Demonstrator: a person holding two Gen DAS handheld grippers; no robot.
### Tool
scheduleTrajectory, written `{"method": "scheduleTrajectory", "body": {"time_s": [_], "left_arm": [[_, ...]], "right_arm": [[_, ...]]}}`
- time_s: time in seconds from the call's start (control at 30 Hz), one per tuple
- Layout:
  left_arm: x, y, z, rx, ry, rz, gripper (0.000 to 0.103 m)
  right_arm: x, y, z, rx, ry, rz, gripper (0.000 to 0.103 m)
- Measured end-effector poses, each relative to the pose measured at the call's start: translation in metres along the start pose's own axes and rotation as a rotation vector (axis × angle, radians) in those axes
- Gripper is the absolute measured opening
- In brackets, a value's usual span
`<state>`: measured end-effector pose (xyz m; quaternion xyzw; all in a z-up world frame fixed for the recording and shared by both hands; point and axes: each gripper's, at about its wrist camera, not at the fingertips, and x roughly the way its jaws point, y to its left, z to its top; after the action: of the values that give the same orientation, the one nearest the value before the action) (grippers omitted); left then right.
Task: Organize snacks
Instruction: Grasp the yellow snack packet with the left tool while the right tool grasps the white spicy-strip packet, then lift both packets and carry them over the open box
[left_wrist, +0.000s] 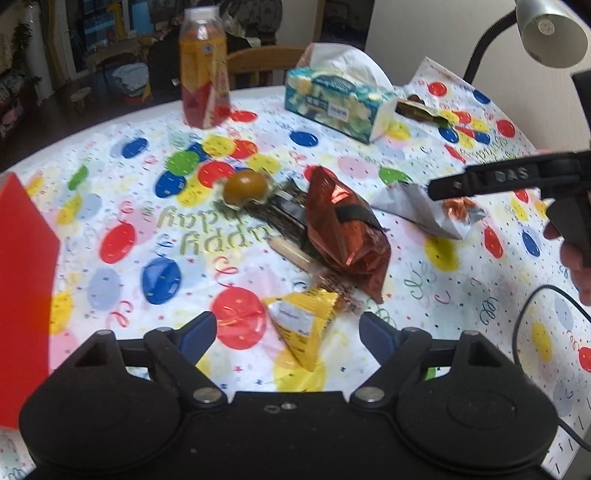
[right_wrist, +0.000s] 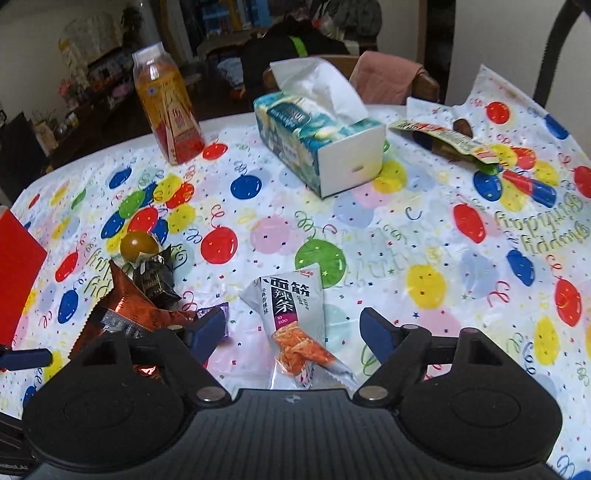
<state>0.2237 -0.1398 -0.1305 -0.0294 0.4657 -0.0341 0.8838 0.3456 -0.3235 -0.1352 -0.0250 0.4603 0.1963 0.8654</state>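
Our left tool, wide, frames a yellow triangular foil packet; our right tool, wide, frames a white spicy-strip sachet.

Your tabletop wears a balloon-print party cloth. A juice bottle stands at eleven o'clock and a tissue box at twelve. A torn wrapper lies at two. Toward seven, a copper foil bag crowds a dark packet. Before you lies a white snack pouch.
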Motion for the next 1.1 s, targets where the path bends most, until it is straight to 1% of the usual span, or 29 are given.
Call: {"method": "scheduleTrajectory", "body": {"time_s": [0.03, 0.07, 0.13, 0.23, 0.3, 0.37, 0.43, 0.47, 0.57, 0.63, 0.7, 0.77, 0.9, 1.1], "left_arm": [[0.003, -0.001, 0.0, 0.001, 0.009, -0.005, 0.082], [0.006, -0.002, 0.001, 0.001, 0.018, -0.01, 0.078], [0.012, -0.003, 0.002, 0.0, 0.037, -0.022, 0.073], [0.017, -0.004, 0.003, -0.001, 0.048, -0.029, 0.071], [0.02, -0.002, 0.004, -0.013, 0.061, -0.045, 0.063], [0.024, 0.0, 0.005, -0.029, 0.078, -0.065, 0.058], [0.027, 0.001, 0.005, -0.034, 0.086, -0.067, 0.058], [0.028, 0.001, 0.006, -0.035, 0.09, -0.068, 0.056], [0.032, 0.004, 0.007, -0.051, 0.106, -0.088, 0.043], [0.033, 0.006, 0.007, -0.063, 0.109, -0.088, 0.042], [0.033, 0.008, 0.007, -0.073, 0.112, -0.089, 0.033], [0.033, 0.011, 0.007, -0.082, 0.114, -0.095, 0.033], [0.033, 0.012, 0.007, -0.082, 0.11, -0.089, 0.029], [0.028, 0.016, 0.004, -0.079, 0.101, -0.082, 0.026]], "right_arm": [[0.002, 0.001, 0.0, -0.005, 0.005, 0.003, 0.075], [0.004, 0.001, 0.0, -0.009, 0.012, 0.006, 0.07], [0.008, 0.002, -0.001, -0.013, 0.025, 0.013, 0.065], [0.013, 0.002, -0.002, -0.013, 0.036, 0.014, 0.06], [0.014, 0.001, -0.003, -0.01, 0.04, 0.016, 0.058], [0.015, 0.001, -0.004, -0.008, 0.043, 0.012, 0.052], [0.016, 0.0, -0.004, -0.004, 0.042, 0.007, 0.049], [0.016, 0.0, -0.004, -0.002, 0.041, 0.008, 0.045], [0.015, 0.0, -0.004, 0.004, 0.041, 0.006, 0.038], [0.014, 0.0, -0.004, 0.009, 0.039, 0.006, 0.035], [0.013, 0.002, -0.005, 0.008, 0.039, -0.003, 0.034], [0.011, 0.004, -0.006, 0.002, 0.037, -0.011, 0.032], [0.005, 0.007, -0.009, 0.005, 0.024, -0.028, 0.029], [-0.013, 0.011, -0.014, 0.032, -0.001, -0.023, 0.028]]}}
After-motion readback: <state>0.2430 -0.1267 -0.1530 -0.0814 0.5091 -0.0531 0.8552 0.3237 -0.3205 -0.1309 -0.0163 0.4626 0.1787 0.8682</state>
